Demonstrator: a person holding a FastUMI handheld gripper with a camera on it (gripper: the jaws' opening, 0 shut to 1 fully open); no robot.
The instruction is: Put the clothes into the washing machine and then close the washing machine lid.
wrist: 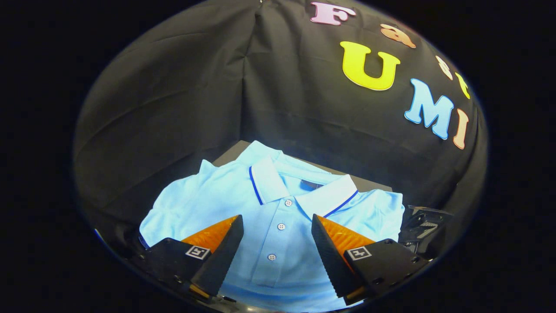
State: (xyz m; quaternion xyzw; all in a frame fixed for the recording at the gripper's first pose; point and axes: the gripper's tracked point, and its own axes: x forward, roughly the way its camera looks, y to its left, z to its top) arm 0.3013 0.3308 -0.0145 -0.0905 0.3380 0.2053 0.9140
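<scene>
Gripper (277,224) is wide open, nothing between the fingers but air. It hangs above a light blue polo shirt (278,208), pointed at the button strip (278,239), which runs right down the gap between the two fingertips.

Shirt lies flat and folded, collar (304,191) away from the gripper, on a dark surface (230,153) whose far edge peeks out behind the collar. Black cloth wall behind that. Some dark hardware (423,228) sits just beside the shirt's right shoulder; can't tell what it is.

Step in hand, my read: the pickup. Shirt isn't grasped yet, so task is at the very start. Loading and lid closing are both outstanding. Where the washing machine and its lid stand, I can't say from this angle.

Next move as I see it: drop straight down so both fingertips press into the fabric either side of the button strip, then close to pinch a fold. Fabric is flat, so fingers need to dig in enough to gather cloth, otherwise they just slide over it. Risk: catching only the top layer and having the shirt unfold and trail on the lift.
</scene>
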